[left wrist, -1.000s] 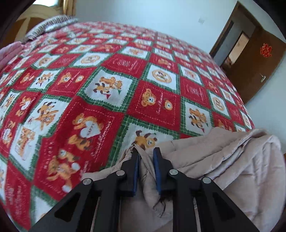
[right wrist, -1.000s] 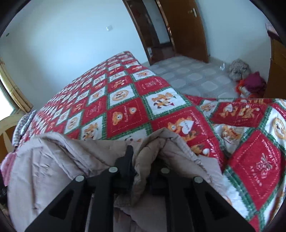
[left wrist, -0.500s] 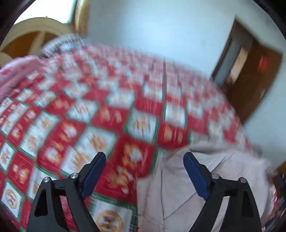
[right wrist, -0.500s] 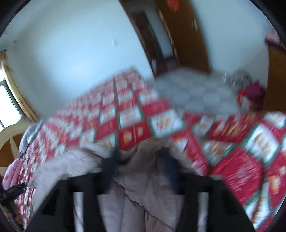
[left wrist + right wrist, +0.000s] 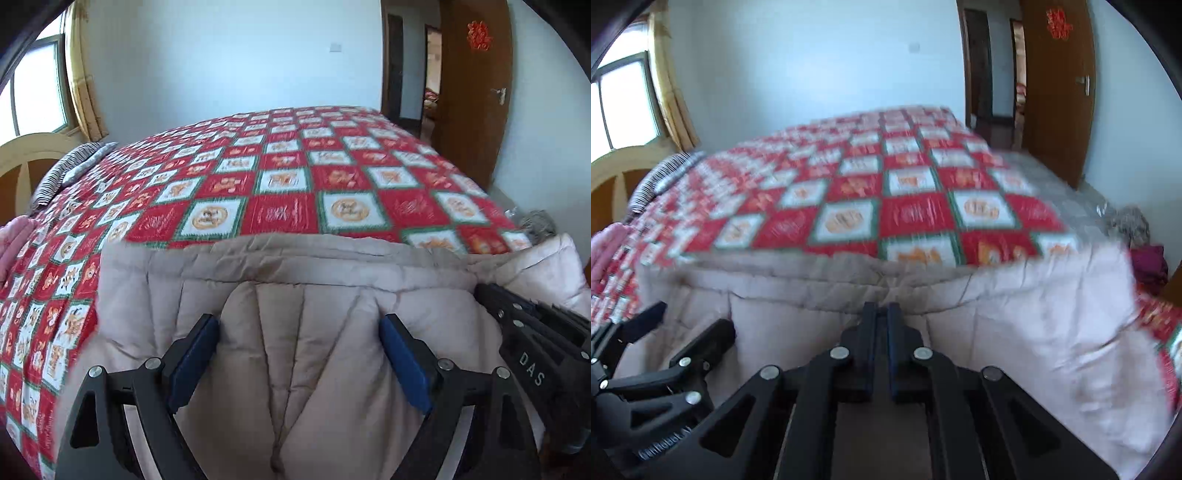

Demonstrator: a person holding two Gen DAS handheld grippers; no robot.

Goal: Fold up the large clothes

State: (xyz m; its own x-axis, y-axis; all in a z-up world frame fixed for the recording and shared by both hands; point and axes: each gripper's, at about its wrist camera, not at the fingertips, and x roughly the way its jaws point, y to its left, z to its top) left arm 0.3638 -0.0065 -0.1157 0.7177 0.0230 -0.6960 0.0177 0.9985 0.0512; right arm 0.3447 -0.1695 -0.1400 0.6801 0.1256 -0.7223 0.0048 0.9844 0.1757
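The beige quilted coat lies folded at the near edge of the bed, the left gripper spread wide above it holding nothing, the right gripper beside it closed with nothing between its fingers.

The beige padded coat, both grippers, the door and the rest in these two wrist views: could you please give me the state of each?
Beige padded coat: folded, lying flat on the bed.
Left gripper: open, jaws wide apart over the coat, gripping nothing.
Right gripper: jaws together, nothing visibly between them.
Wooden door: open.
Patchwork bedspread: spread flat.
Yellow curtain: drawn aside.
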